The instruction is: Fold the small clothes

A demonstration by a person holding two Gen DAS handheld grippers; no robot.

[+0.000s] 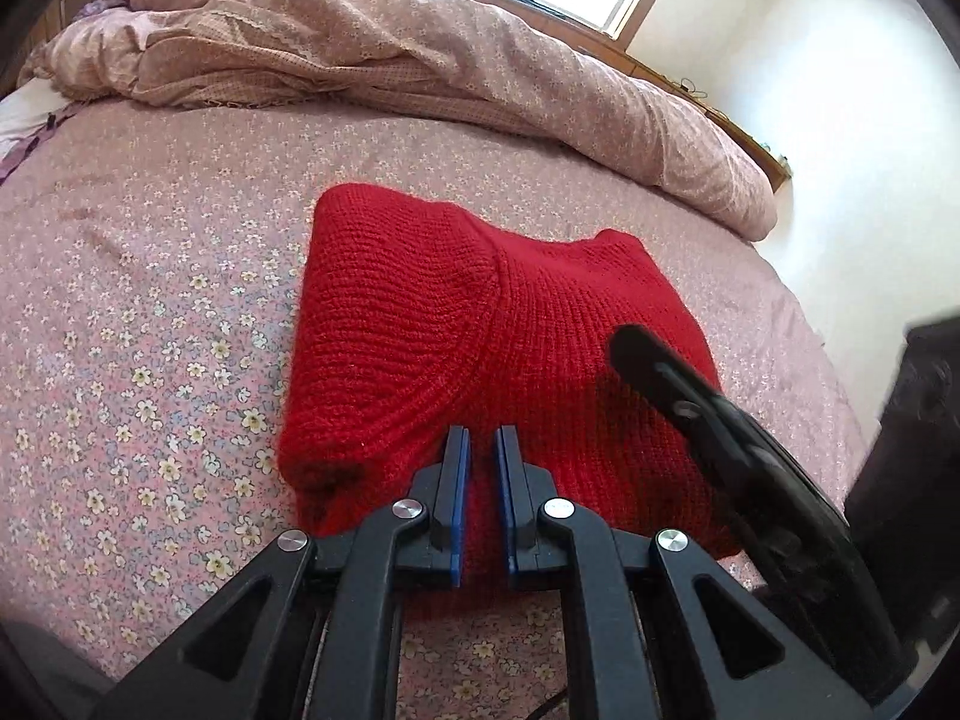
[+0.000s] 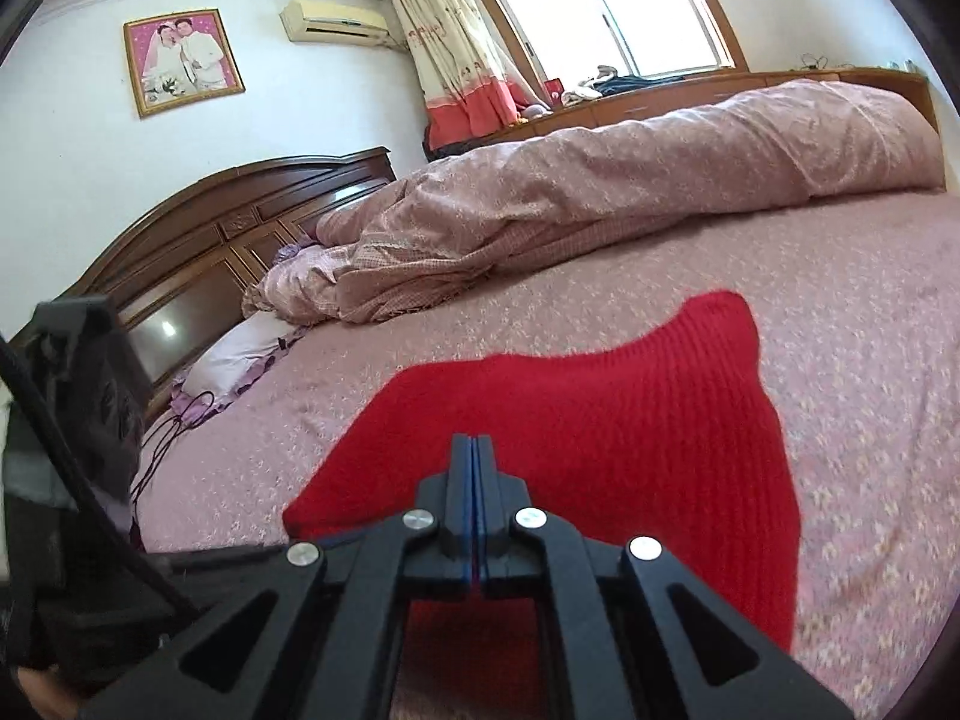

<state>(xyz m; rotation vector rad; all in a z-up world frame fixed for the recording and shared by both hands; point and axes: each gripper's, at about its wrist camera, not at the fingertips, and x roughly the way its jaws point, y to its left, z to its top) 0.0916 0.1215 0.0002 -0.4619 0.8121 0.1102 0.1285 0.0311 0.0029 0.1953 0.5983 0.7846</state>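
A red knitted sweater (image 1: 456,324) lies folded on the floral bedsheet (image 1: 132,300). My left gripper (image 1: 482,441) hovers at the sweater's near edge, its blue-padded jaws a small gap apart with nothing between them. My right gripper (image 2: 474,447) is shut, pads pressed together, above the near part of the sweater (image 2: 600,420); I cannot tell whether fabric is pinched. The right gripper's black body shows at the right of the left wrist view (image 1: 708,414), over the sweater's right side.
A rumpled pink duvet (image 1: 372,54) is heaped along the far side of the bed. A dark wooden headboard (image 2: 198,234) and a pillow (image 2: 240,354) lie to the left in the right wrist view. Black cables (image 2: 174,426) trail near the pillow. The bed edge (image 1: 798,306) is at the right.
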